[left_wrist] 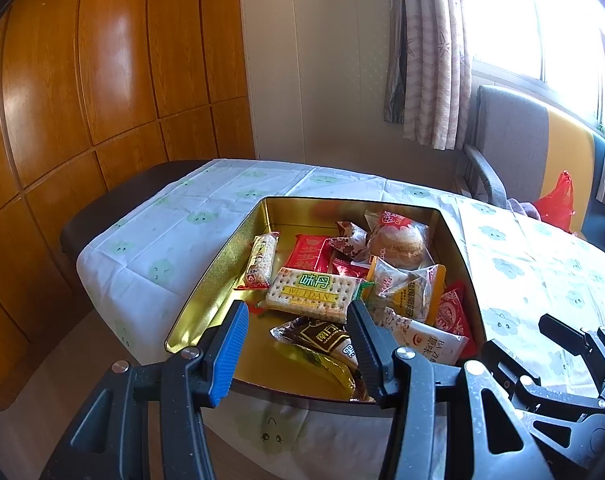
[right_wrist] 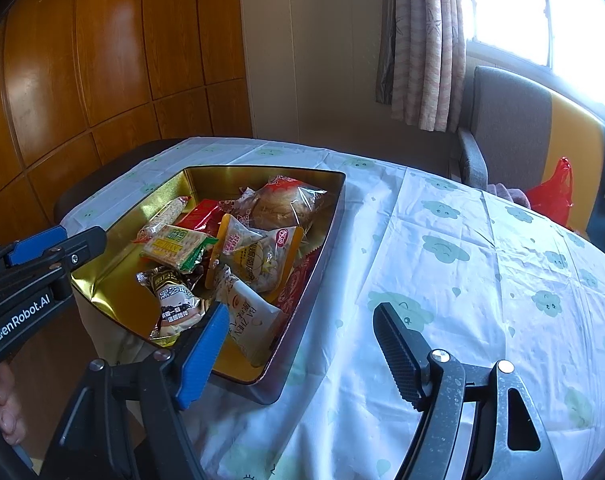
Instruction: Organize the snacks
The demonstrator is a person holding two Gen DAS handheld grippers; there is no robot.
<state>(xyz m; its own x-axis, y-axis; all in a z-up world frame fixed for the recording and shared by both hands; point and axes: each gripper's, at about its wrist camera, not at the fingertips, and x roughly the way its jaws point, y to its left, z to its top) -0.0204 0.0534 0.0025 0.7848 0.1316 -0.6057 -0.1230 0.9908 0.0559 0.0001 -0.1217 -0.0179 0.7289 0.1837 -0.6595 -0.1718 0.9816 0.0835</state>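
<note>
gold tin (left_wrist: pixel 222 264) full of snacks (left_wrist: pixel 302 294) on tablecloth (right_wrist: pixel 462 264).

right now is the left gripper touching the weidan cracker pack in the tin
Apart. In the left wrist view the left gripper hangs open with nothing gripped; the right wrist view shows its fingers at the tin's left wall, short of the cracker pack.
</note>
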